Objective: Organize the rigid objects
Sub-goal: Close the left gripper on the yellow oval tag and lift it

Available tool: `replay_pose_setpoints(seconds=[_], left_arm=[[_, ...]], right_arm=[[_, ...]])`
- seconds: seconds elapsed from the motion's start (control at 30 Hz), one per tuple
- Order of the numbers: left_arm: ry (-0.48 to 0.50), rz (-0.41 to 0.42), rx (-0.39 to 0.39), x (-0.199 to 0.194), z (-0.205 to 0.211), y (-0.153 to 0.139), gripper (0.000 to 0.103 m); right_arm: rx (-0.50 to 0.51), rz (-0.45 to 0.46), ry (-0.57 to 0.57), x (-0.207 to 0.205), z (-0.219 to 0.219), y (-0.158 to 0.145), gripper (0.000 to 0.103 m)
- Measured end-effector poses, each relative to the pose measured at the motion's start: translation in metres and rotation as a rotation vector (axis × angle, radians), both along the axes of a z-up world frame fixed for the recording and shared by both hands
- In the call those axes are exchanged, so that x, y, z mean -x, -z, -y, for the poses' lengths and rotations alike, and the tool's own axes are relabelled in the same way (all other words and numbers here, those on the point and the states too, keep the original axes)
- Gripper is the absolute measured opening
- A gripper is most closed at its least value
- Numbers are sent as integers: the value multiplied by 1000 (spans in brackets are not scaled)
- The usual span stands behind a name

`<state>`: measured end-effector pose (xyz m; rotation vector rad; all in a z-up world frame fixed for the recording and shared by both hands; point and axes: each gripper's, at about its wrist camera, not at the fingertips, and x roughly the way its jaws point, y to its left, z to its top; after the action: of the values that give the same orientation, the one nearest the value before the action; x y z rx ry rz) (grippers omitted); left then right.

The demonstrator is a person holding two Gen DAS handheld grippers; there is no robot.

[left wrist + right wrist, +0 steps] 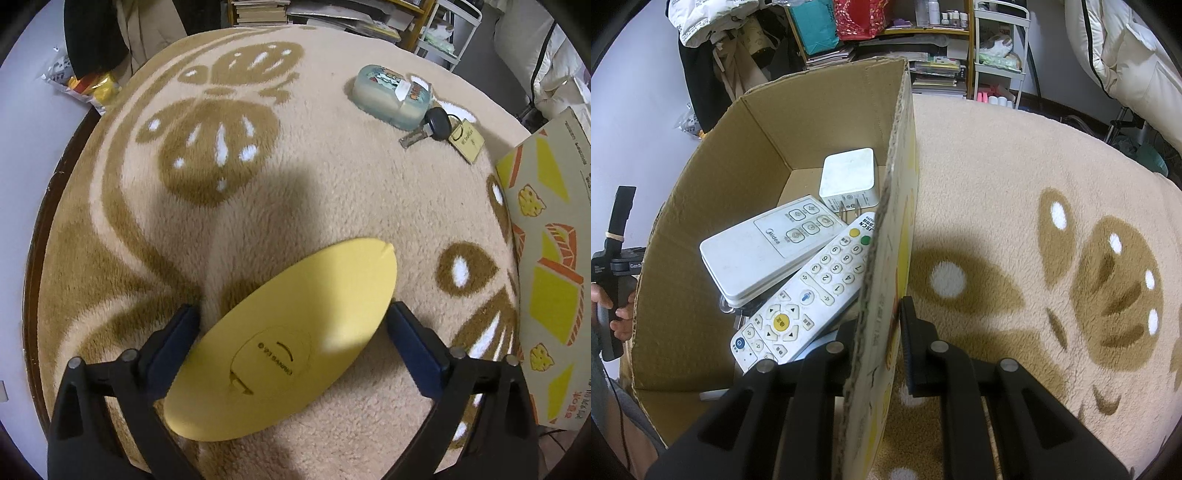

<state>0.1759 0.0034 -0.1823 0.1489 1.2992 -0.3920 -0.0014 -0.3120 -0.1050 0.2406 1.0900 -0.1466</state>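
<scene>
A flat yellow oval gadget [291,332] lies underside up on the fleece blanket, its round battery cover showing. My left gripper [293,321] is open and straddles it, one blue pad [177,339] close to each long edge. In the right wrist view my right gripper [877,328] is shut on the wall of the cardboard box [886,258], one finger inside and one outside. In the box lie a white Midea remote [764,251], a white numbered remote [812,291] and a white plug adapter [849,177].
A translucent blue case [391,96] and a car key with a tan tag [439,127] lie at the blanket's far right. The box's printed outer wall [546,258] stands at the right edge. A hand [609,310] grips the other gripper's handle left of the box. Shelves stand behind.
</scene>
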Motion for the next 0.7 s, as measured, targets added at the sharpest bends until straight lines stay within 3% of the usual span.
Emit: replay_pose_setpoints(seconds=[0.2, 0.33, 0.4, 0.7], left_arm=[[11, 6, -64, 7, 5, -12, 84], [17, 21, -110, 13, 7, -21, 67], [17, -4, -94, 15, 4, -26, 57], [-35, 36, -181, 34, 15, -39, 55]], right_arm=[[1, 0, -1, 0, 0, 0, 15], [0, 0, 0, 0, 0, 0, 15], [0, 0, -1, 0, 0, 0, 15], [1, -1, -1, 0, 0, 0, 15]])
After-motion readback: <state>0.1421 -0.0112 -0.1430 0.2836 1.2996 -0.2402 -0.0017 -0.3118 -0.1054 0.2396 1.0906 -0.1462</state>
